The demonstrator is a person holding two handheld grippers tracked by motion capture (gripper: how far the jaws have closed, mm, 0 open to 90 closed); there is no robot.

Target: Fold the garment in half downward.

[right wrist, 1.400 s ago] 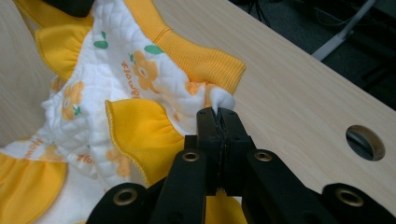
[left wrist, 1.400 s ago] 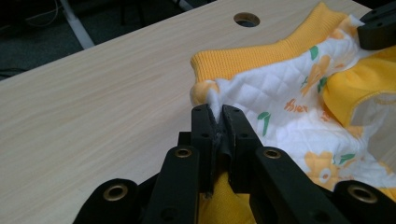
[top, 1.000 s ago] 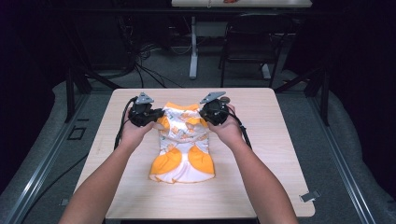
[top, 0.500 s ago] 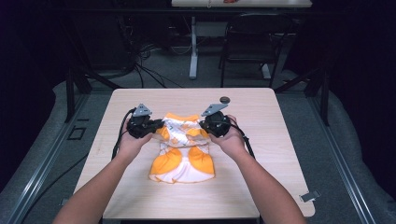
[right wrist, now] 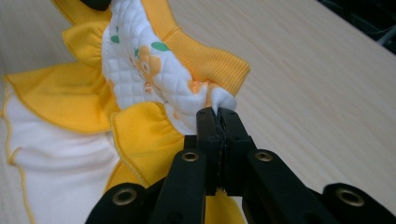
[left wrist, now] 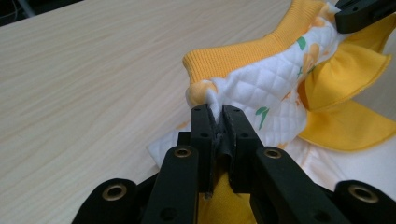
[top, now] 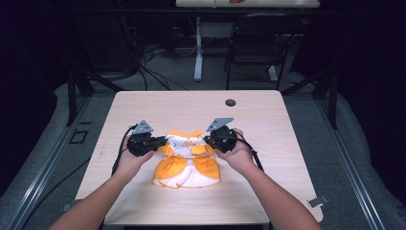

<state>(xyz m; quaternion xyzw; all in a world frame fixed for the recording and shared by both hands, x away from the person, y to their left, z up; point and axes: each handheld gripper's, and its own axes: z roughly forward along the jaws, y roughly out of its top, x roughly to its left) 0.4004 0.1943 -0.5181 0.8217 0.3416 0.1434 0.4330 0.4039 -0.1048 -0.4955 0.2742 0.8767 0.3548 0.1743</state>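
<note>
1. Folding continues: I have carried the far edge of the small yellow-and-white garment (top: 187, 160) toward the near side of the worktop (top: 268, 120), both hands having come nearer and lower over the last second.
2. My left gripper (top: 160, 142) has its fingers (left wrist: 204, 126) clamped on a pinch of quilted white cloth at the garment's left corner, beside the ribbed yellow band (left wrist: 243, 53).
3. My right gripper (top: 207, 139) has its fingers (right wrist: 233, 128) shut tight on the matching right corner.
4. Between the two grips the top edge hangs raised and taut; the yellow ruffles and white skirt lie flat on the worktop, nearer the person.
5. I judge the fold about half made: the held edge has yet to be laid on the lower part and let go.
</note>
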